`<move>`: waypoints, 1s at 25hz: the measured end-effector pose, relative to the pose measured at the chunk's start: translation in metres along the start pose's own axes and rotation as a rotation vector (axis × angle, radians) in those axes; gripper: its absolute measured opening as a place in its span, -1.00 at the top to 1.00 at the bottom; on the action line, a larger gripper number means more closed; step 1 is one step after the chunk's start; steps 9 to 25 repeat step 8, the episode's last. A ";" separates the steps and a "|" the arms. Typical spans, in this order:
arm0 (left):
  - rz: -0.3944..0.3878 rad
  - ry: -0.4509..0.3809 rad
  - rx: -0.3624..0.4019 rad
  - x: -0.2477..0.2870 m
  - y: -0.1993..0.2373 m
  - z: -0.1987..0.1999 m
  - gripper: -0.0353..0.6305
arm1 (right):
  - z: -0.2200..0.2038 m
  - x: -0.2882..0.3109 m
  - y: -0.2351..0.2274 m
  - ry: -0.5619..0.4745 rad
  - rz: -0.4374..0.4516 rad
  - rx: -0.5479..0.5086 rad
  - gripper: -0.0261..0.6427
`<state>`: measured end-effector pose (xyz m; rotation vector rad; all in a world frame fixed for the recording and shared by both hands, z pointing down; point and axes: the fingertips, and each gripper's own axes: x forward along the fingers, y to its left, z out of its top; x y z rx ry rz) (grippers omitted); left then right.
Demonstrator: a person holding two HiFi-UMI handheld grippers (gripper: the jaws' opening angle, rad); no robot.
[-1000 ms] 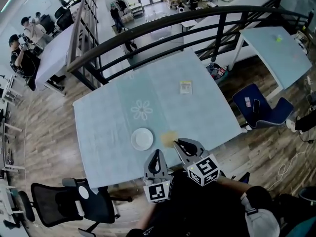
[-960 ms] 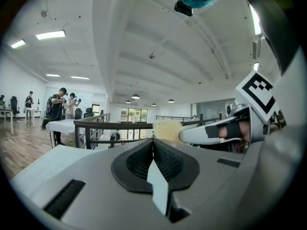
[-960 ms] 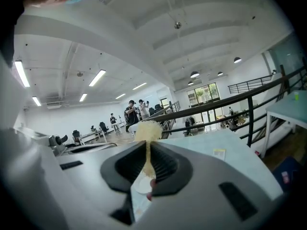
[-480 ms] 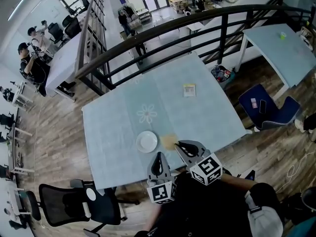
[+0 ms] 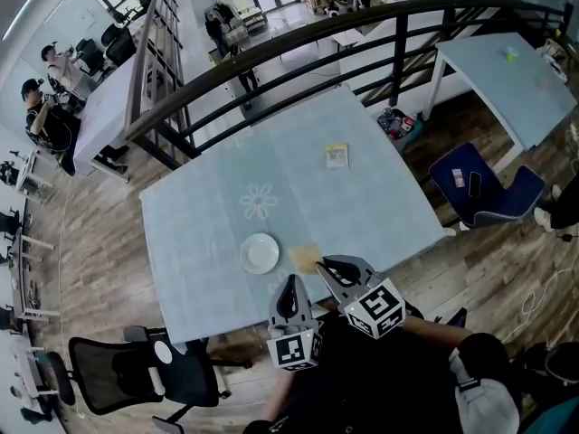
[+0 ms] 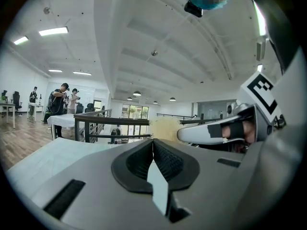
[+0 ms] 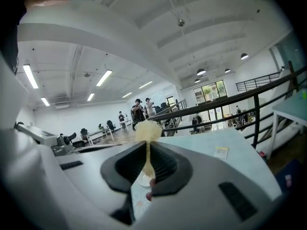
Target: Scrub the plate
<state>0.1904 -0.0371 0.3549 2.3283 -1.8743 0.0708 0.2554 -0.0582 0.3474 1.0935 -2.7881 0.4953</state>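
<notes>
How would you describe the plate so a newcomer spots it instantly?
Start at the big table with the pale blue cloth. By its edge nearest the person, just this side of the printed white flower, lies the plate. It is the only round, plain white dish there; the yellow scrub pad beside it is held in the right gripper.

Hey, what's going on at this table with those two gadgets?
A person holds a hand-held gripper in each hand at a table. The right hand-held gripper is shut on a yellow sponge, just beside a white plate. The left hand-held gripper is shut and empty. The sponge isn't on the plate, so scrubbing isn't under way.
</notes>
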 end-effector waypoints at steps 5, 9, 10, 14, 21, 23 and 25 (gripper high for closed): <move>-0.001 -0.001 0.000 -0.002 -0.001 0.002 0.85 | -0.001 0.000 0.000 0.009 0.003 0.013 0.82; 0.002 -0.004 0.005 -0.003 0.000 0.005 0.85 | -0.001 0.003 0.002 0.006 0.010 0.024 0.82; 0.002 -0.004 0.005 -0.003 0.000 0.005 0.85 | -0.001 0.003 0.002 0.006 0.010 0.024 0.82; 0.002 -0.004 0.005 -0.003 0.000 0.005 0.85 | -0.001 0.003 0.002 0.006 0.010 0.024 0.82; 0.002 -0.004 0.005 -0.003 0.000 0.005 0.85 | -0.001 0.003 0.002 0.006 0.010 0.024 0.82; 0.002 -0.004 0.005 -0.003 0.000 0.005 0.85 | -0.001 0.003 0.002 0.006 0.010 0.024 0.82; 0.002 -0.004 0.005 -0.003 0.000 0.005 0.85 | -0.001 0.003 0.002 0.006 0.010 0.024 0.82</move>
